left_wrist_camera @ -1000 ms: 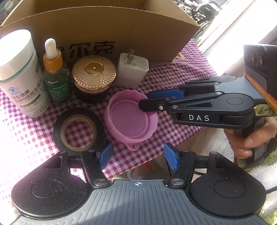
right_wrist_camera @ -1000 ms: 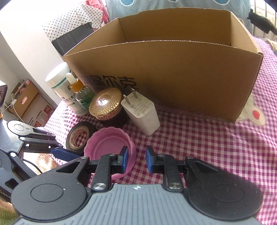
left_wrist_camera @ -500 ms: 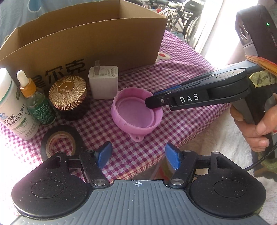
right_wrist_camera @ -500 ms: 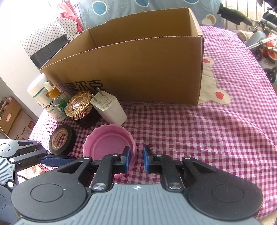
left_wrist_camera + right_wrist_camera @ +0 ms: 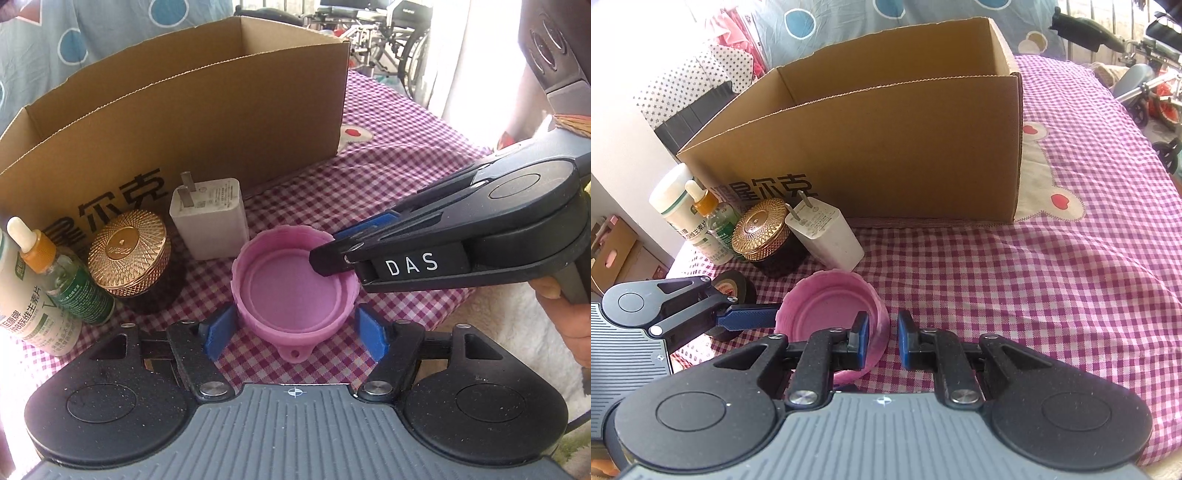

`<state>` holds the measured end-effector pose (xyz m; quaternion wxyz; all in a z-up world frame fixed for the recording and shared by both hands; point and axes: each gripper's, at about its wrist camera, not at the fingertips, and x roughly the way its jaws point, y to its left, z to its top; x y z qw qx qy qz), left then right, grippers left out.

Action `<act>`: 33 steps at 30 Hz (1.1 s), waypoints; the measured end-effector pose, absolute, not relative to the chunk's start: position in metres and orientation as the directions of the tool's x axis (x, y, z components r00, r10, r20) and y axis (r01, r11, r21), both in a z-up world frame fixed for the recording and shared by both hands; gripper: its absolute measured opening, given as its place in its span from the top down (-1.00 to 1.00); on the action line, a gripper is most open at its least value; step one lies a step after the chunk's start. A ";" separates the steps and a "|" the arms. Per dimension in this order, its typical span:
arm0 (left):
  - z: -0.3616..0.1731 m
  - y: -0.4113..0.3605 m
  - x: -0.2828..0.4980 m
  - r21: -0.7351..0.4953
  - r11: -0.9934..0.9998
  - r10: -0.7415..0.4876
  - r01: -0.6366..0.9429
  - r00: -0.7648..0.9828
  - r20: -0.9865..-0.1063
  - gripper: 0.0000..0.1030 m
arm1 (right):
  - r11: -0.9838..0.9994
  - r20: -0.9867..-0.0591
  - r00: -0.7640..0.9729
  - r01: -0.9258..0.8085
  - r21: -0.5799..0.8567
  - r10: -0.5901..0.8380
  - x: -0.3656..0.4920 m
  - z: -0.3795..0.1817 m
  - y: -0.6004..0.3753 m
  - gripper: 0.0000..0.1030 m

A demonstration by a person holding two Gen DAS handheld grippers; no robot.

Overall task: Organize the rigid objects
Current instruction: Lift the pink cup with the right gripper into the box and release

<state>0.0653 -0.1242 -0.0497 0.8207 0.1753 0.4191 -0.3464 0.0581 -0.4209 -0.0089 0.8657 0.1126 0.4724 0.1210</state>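
Observation:
A pink round cup (image 5: 293,284) (image 5: 831,314) is held above the checked cloth. My right gripper (image 5: 882,339) (image 5: 332,247) is shut on its rim, one finger inside and one outside. My left gripper (image 5: 295,328) is open, its blue pads on either side of the cup, apart from it; one of its fingers (image 5: 746,317) reaches the cup's left side in the right wrist view. The open cardboard box (image 5: 184,122) (image 5: 886,147) stands behind.
In front of the box stand a white charger (image 5: 208,218), a gold-lidded jar (image 5: 127,253), a dropper bottle (image 5: 62,284) and a white pill bottle (image 5: 674,203). A black tape roll (image 5: 738,291) lies by the left gripper. The cloth's edge is near on the right.
The right gripper has lifted the pink cup off the cloth and tilted it. The left gripper has moved right and closer, so its open pads now flank the cup.

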 end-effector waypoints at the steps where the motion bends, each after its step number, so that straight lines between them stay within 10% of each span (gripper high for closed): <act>1: -0.050 -0.125 0.065 0.000 0.698 -0.422 0.716 0.411 -0.808 -0.36 | 0.945 -0.790 0.525 -0.107 0.308 0.317 0.058 -0.009 -0.420 0.67; 14: -0.028 -0.129 0.052 0.028 0.698 -0.434 0.716 0.454 -0.779 -0.35 | 0.952 -0.767 0.569 -0.110 0.285 0.295 0.042 0.015 -0.416 0.66; 26: 0.110 -0.092 0.097 0.075 0.761 -0.474 0.645 0.631 -0.615 -0.35 | 0.929 -0.530 0.768 -0.346 0.129 0.360 0.073 0.166 -0.391 0.66; 33: 0.110 -0.091 0.180 0.051 0.803 -0.386 0.594 0.583 -0.715 -0.35 | 0.865 -0.629 0.598 -0.393 0.312 0.498 0.191 0.162 -0.378 0.66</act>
